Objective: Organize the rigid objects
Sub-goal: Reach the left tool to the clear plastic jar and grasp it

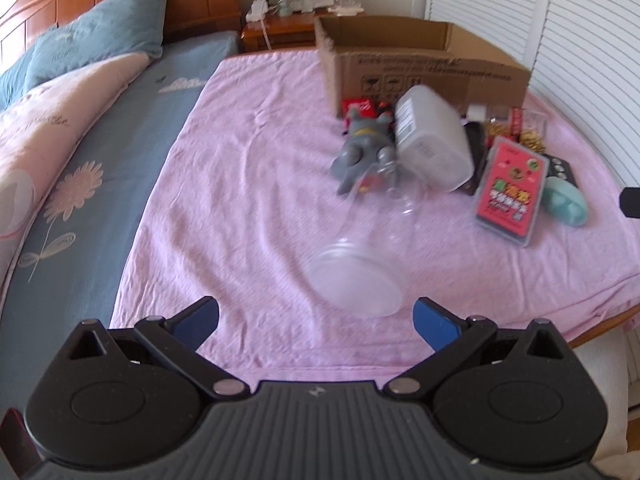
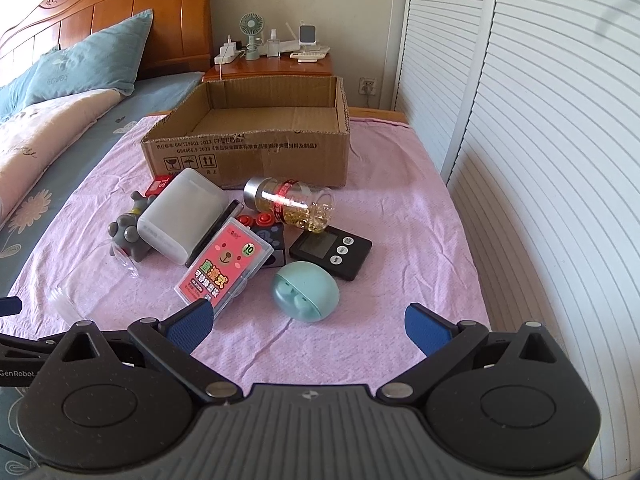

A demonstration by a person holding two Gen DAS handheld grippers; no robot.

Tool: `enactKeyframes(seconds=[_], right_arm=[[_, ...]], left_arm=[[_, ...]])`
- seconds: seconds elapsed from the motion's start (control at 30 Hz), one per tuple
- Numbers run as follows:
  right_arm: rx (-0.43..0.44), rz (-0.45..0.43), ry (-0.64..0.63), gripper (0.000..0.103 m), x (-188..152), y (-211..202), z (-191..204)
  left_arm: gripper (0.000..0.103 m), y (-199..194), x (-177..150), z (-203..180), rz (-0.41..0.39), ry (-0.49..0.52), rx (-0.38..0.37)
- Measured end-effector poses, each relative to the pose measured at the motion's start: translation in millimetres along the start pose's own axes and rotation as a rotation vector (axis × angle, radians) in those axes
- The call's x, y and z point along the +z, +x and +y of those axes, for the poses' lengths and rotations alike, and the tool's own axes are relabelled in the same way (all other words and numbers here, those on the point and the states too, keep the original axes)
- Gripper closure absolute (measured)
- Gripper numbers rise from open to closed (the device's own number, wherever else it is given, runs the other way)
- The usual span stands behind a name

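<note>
Left gripper (image 1: 316, 318): I hold it low over the pink cloth (image 1: 248, 208), its blue-padded fingers (image 1: 198, 320) spread wide apart with nothing between them.
Right gripper (image 2: 306, 326): I hold it above the near edge of the cloth, fingers likewise wide apart and gripping nothing.
Clear plastic cup (image 1: 360, 264): lies on its side just ahead of the left gripper, wide mouth toward me; its far end touches the grey toy.
Cardboard box (image 2: 256, 136): open-topped, at the far end of the cloth; its inside appears bare in the right wrist view.
Grey toy figure (image 2: 130, 236): lies beside the white case, on its left.
White plastic case (image 2: 184, 216): tilted, leaning over the other items in the pile.
Pink card box (image 2: 226, 266): propped at a slant in front of the pile; its near corner lies close to the right gripper's left finger.
Teal egg-shaped case (image 2: 306, 292): open, on the cloth straight ahead of the right gripper.
Black timer (image 2: 330, 254): flat, just behind the teal case.
Glass jar (image 2: 290, 204): on its side in front of the box, silver lid to the left, gold contents inside.
Nightstand (image 2: 272, 68): beyond the box, carrying a small fan (image 2: 251, 34).
</note>
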State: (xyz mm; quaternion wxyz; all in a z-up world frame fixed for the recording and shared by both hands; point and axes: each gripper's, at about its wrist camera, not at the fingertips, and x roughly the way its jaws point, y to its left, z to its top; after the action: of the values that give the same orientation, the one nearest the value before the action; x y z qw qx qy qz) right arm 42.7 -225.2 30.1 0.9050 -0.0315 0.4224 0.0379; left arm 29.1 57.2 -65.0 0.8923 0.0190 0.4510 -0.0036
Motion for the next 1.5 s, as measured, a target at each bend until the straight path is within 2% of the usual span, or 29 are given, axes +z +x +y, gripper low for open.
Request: enactKeyframes(seconds=[0.27, 0.53, 0.73, 0.9, 1.07, 1.2, 1.3, 1.5], right_arm=[[0.020, 0.030, -0.047, 0.000, -4.0, 21.8, -6.0], [0.031, 0.093, -0.064, 0.000, -11.8, 47.5, -8.5], [0.055, 0.124, -0.065, 0.000, -13.5, 61.7, -10.2], [0.082, 0.132, -0.071, 0.000, -12.9, 70.5, -12.4], [0.101, 0.144, -0.093, 0.000, -15.7, 77.8, -15.1], [0.116, 0.134, -0.111, 0.000, -17.6, 80.6, -16.9], [0.136, 0.118, -0.124, 0.000, -18.4, 81.3, -17.5], [0.150, 0.081, -0.186, 0.000, -21.8, 83.6, -16.2]], left_arm=[[0.001, 7.5, 1.2, 21.3, 0.020, -0.032, 0.037], [0.001, 19.5, 12.8, 37.8, 0.027, -0.060, 0.113], [0.001, 23.8, 20.1, 44.7, 0.010, -0.100, 0.086], [0.001, 28.7, 29.5, 38.8, -0.021, -0.077, 0.073], [0.001, 27.2, 38.8, 20.1, -0.062, -0.046, -0.057], [0.001, 29.9, 44.5, 3.4, -0.067, -0.064, -0.110], [0.001, 34.2, 47.9, -4.3, -0.068, -0.089, -0.117], [0.001, 49.6, 47.0, -15.3, -0.035, -0.089, -0.072]])
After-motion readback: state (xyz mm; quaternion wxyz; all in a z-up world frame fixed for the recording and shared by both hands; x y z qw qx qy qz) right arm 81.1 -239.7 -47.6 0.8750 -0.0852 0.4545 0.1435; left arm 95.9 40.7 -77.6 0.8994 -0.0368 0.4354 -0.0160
